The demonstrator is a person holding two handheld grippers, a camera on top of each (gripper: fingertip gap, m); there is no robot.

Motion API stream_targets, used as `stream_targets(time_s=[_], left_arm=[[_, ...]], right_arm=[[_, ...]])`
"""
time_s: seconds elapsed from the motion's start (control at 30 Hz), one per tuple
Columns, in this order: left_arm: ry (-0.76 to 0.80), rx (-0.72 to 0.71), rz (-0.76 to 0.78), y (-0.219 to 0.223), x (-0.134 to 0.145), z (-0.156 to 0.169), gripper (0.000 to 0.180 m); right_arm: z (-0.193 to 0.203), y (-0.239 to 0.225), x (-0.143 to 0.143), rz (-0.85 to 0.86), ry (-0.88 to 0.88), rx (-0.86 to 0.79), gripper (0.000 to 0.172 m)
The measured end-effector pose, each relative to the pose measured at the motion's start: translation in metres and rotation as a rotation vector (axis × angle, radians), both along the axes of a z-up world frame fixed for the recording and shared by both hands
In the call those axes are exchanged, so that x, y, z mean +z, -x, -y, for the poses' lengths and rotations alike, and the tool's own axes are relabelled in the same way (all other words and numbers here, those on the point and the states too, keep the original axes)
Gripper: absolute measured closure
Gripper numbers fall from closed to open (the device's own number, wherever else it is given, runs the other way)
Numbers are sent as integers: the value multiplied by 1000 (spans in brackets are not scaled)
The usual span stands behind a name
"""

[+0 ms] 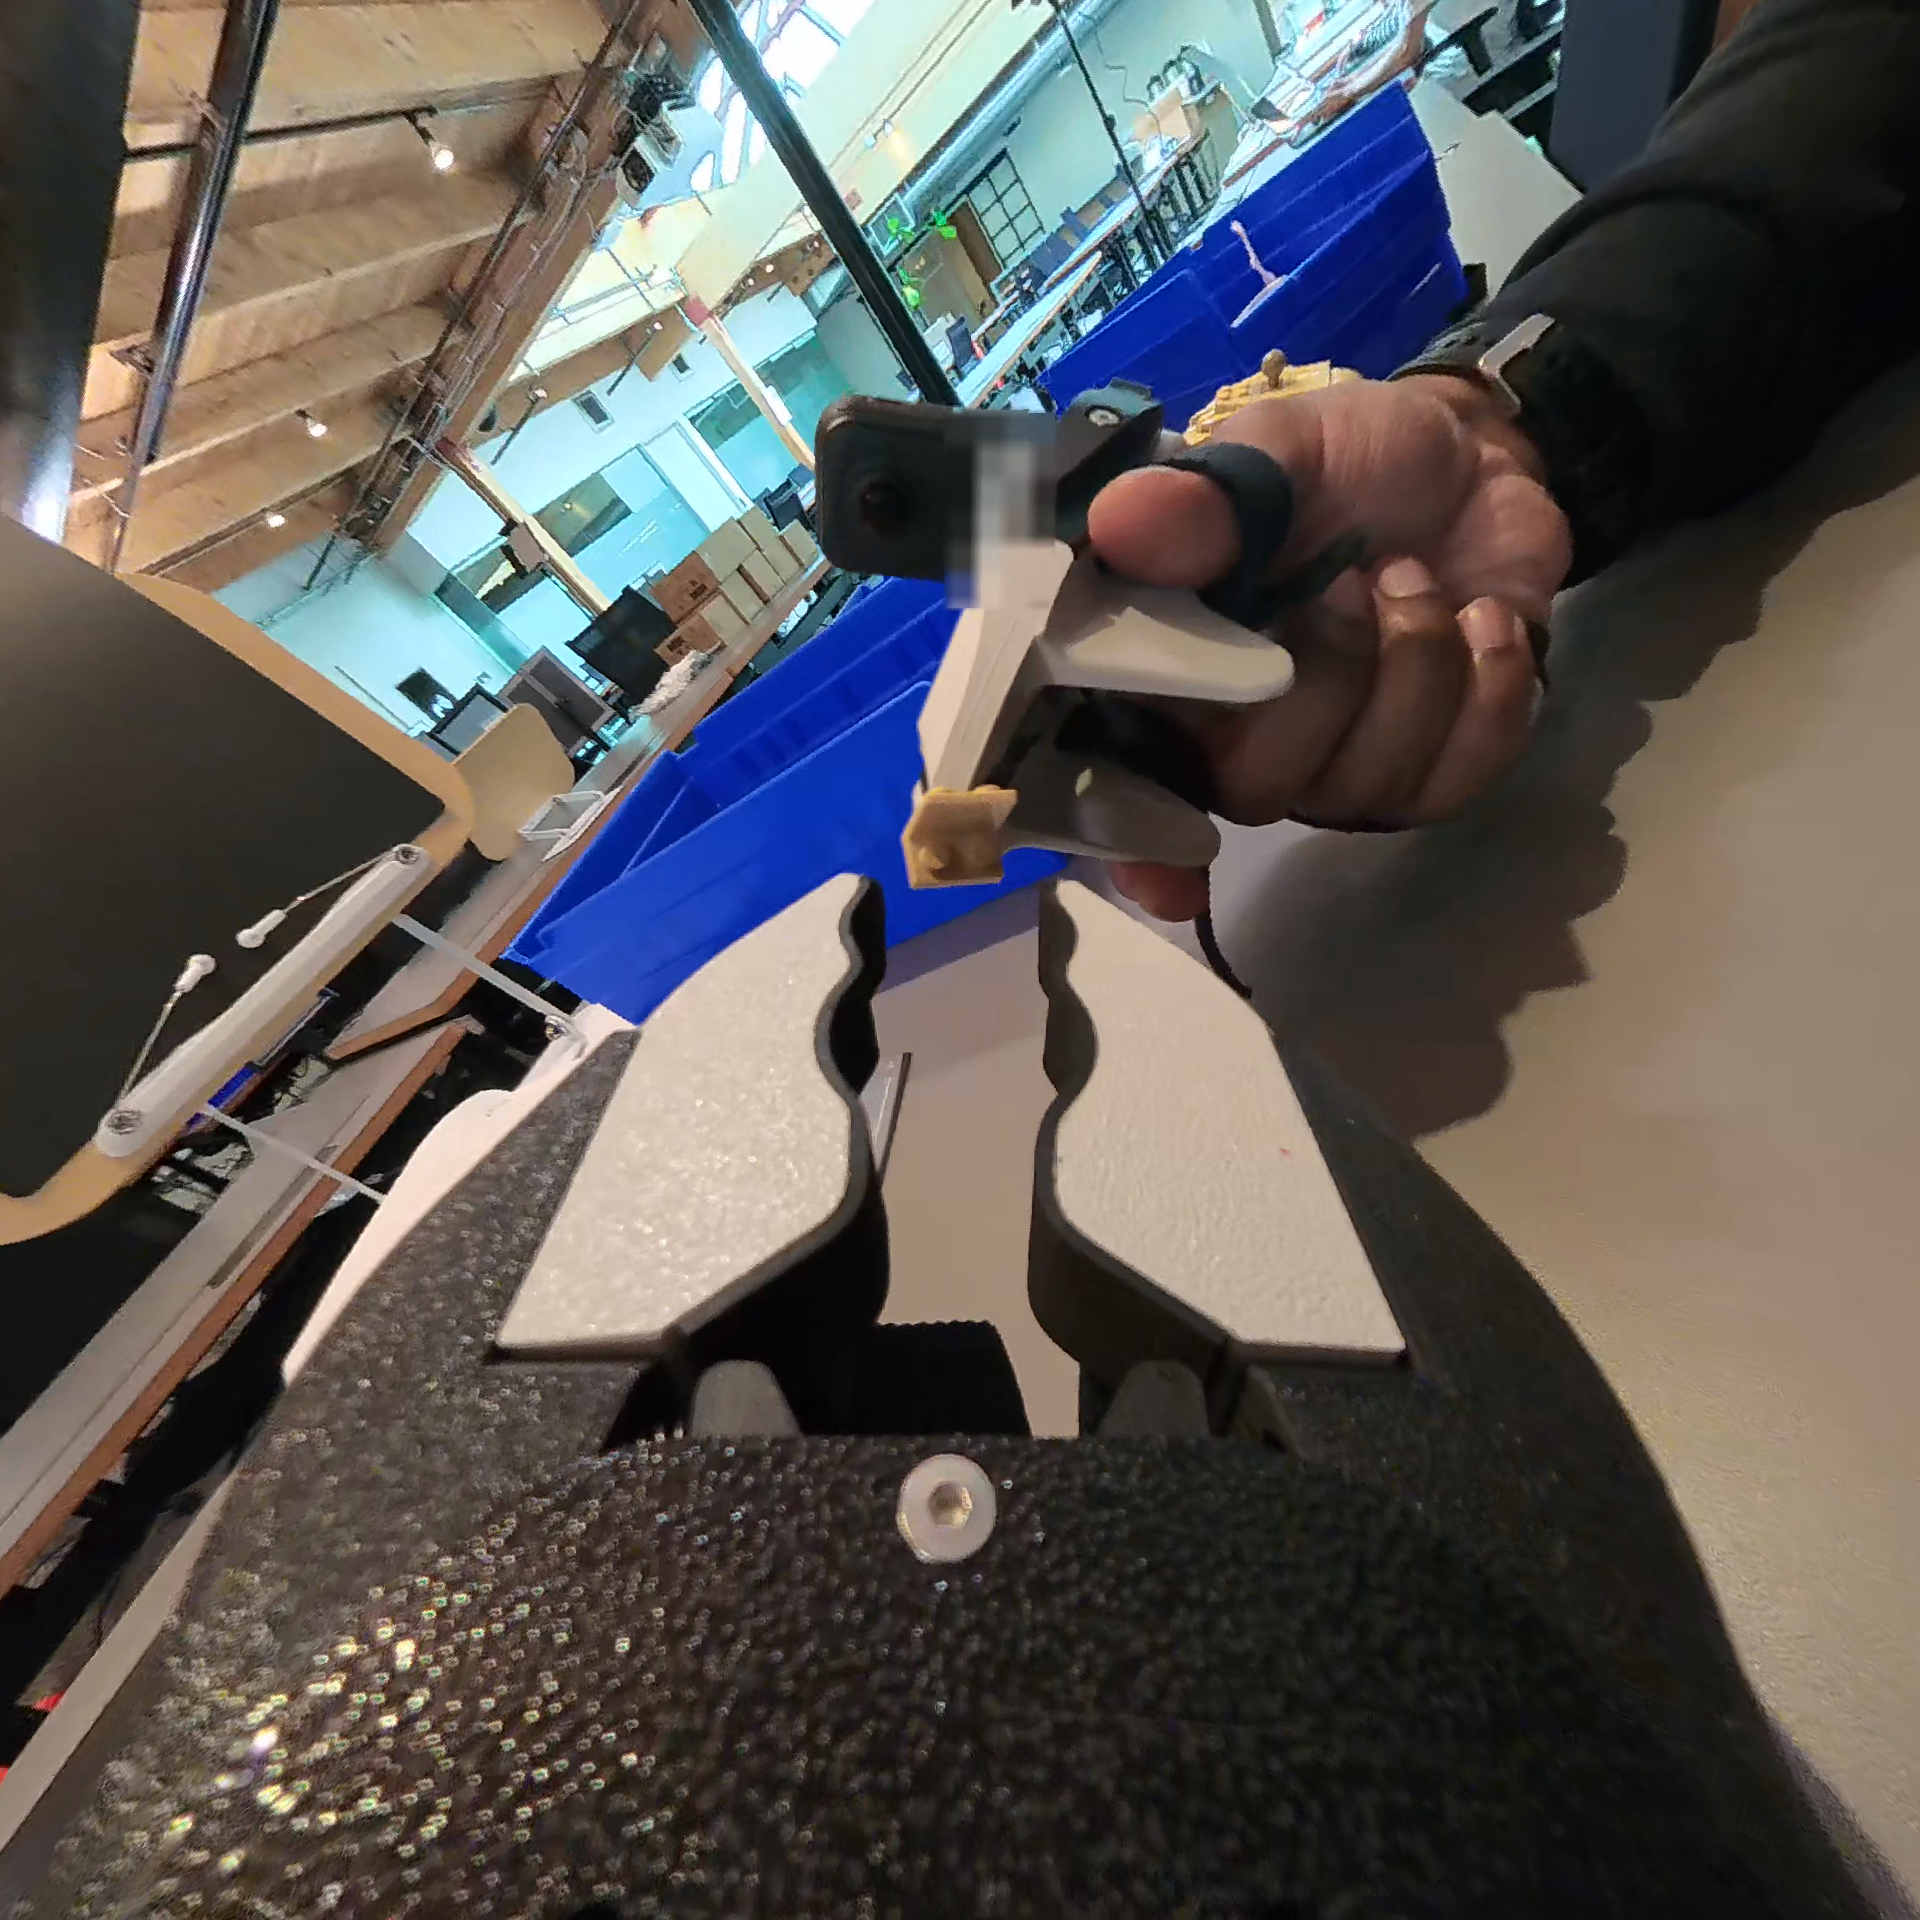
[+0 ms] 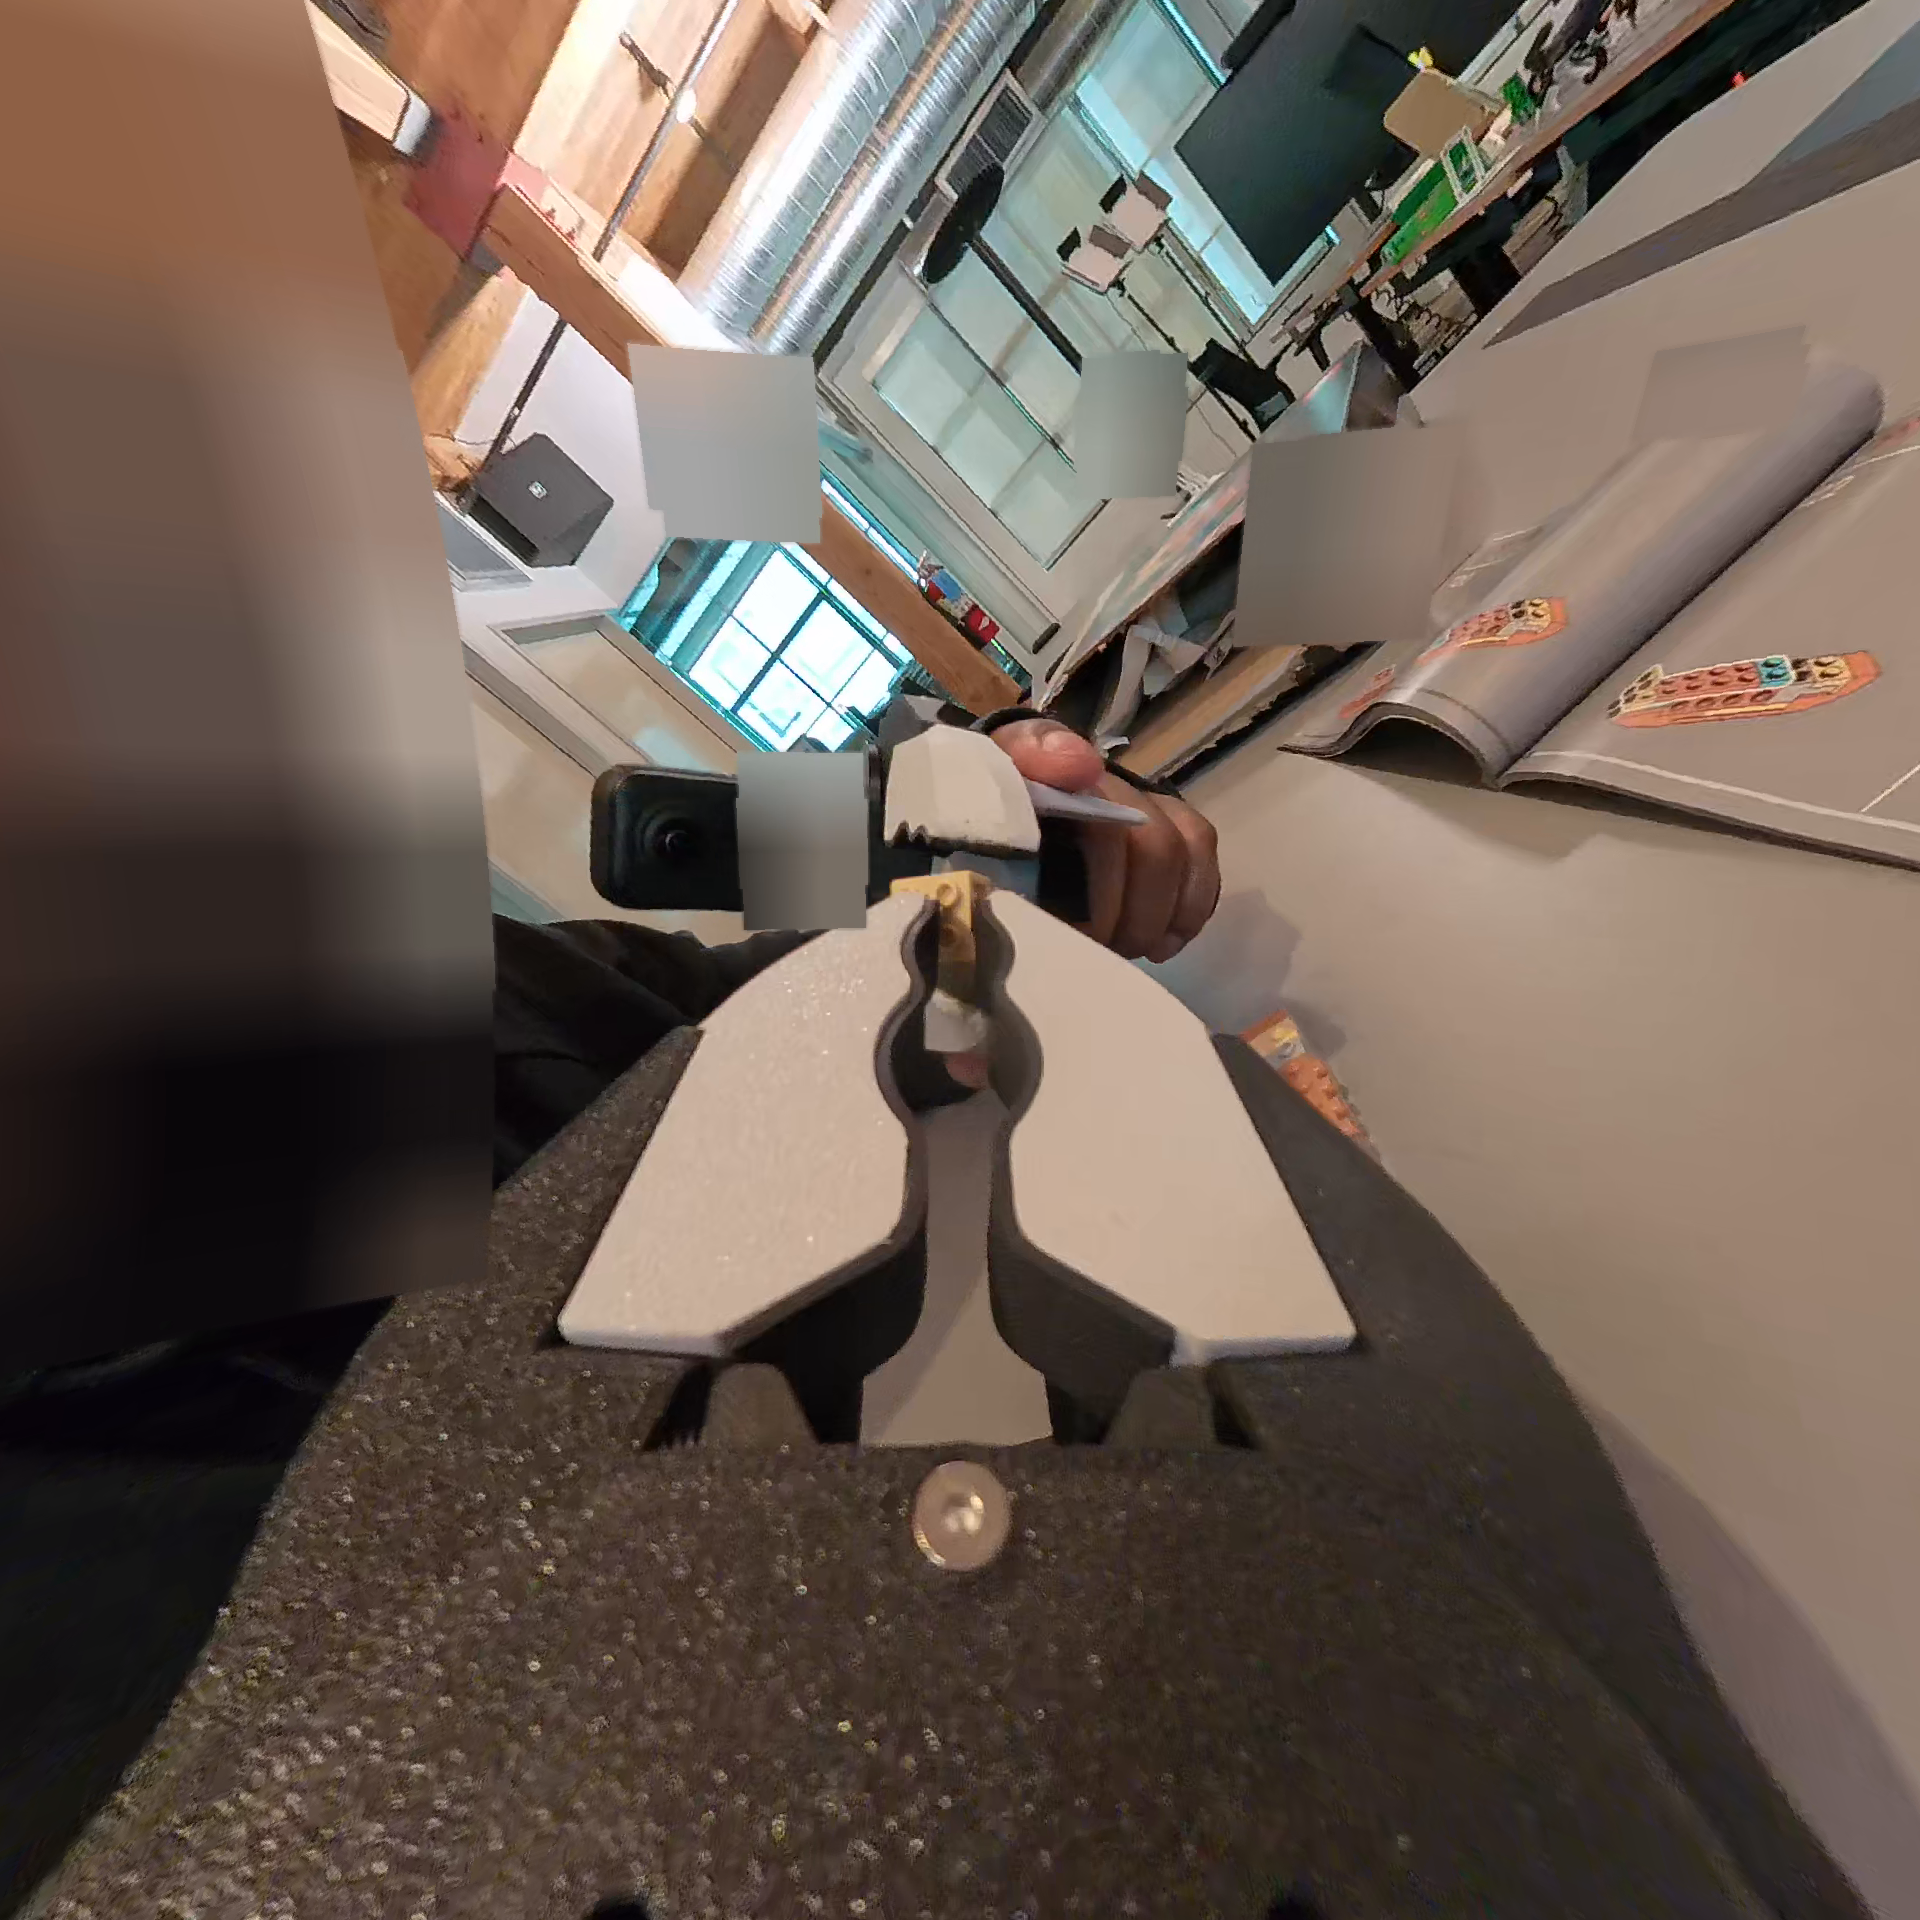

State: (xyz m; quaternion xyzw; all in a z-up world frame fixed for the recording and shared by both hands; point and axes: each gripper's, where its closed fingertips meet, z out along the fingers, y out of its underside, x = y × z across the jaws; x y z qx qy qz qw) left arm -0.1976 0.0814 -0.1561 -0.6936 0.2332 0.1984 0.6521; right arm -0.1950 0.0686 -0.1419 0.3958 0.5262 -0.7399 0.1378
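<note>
Left gripper (image 1: 961,914): grey fingers parted around a clear gap with nothing between them, raised over the pale grey tabletop (image 1: 1714,1039).
Right gripper (image 2: 951,935): jaws nearly closed, tips pressed on a small tan studded plastic brick (image 2: 951,906).
Brick position: at the right gripper's fingertips, just beyond the left gripper's tips.
Surroundings: blue plastic bins (image 1: 790,790) behind; open illustrated instruction booklet (image 2: 1662,665) lying on the table.
</note>
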Motion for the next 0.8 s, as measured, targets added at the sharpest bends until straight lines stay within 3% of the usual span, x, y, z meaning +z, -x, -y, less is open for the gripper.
stream_targets(time_s=[0.27, 0.4, 0.6, 0.7, 0.8], left_arm=[[5, 19, 15, 2, -3, -1, 164], [109, 15, 87, 4, -12, 0, 164], [341, -2, 292, 8, -34, 5, 164], [508, -11, 416, 5, -55, 12, 164], [621, -53, 495, -3, -68, 19, 164]], right_arm=[[2, 4, -9, 52, 39, -2, 165], [1, 7, -18, 11, -66, -34, 159], [-3, 5, -29, -298, -515, -89, 150], [0, -5, -48, -518, -821, -32, 148], [5, -10, -66, -660, -1015, 22, 147]])
